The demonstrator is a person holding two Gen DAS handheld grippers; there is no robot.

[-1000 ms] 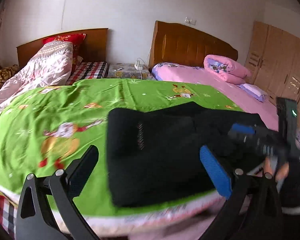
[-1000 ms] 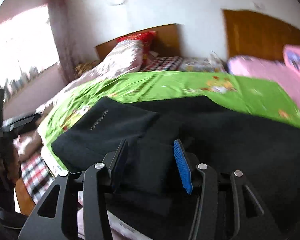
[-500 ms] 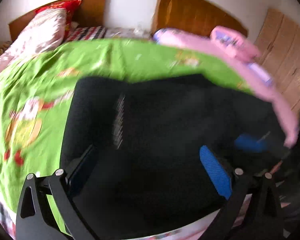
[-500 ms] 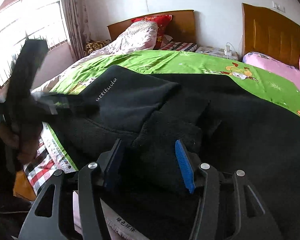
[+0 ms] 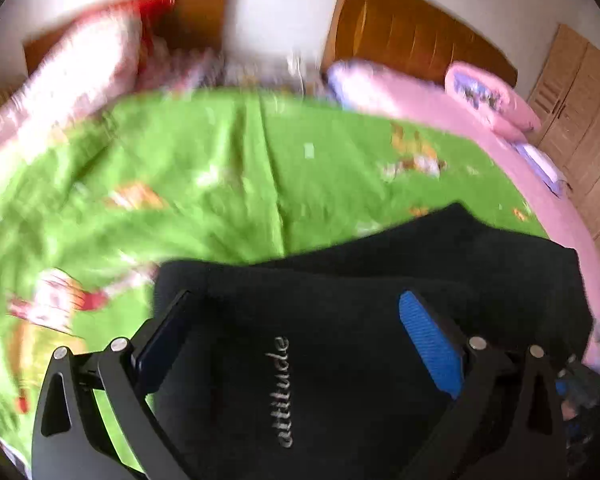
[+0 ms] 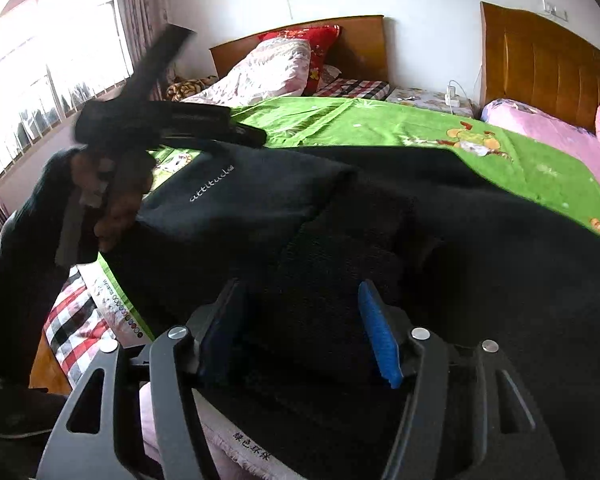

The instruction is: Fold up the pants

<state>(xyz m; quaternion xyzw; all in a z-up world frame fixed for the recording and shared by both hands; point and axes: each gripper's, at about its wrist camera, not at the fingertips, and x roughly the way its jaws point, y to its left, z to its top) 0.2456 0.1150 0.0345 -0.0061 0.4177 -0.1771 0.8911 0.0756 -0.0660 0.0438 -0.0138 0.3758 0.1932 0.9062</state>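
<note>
Black pants (image 5: 340, 360) lie part-folded at the near edge of the bed (image 5: 220, 184). Both jaws gape — left tool (image 5: 296, 344) and right tool (image 6: 300, 332) hold nothing. Pinch both layers squarely before lifting.

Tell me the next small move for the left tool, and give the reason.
Probably close the left tool on the black pants: its jaws stand open with the "attitude" panel between them, nothing gripped, while the right tool also straddles cloth.
</note>
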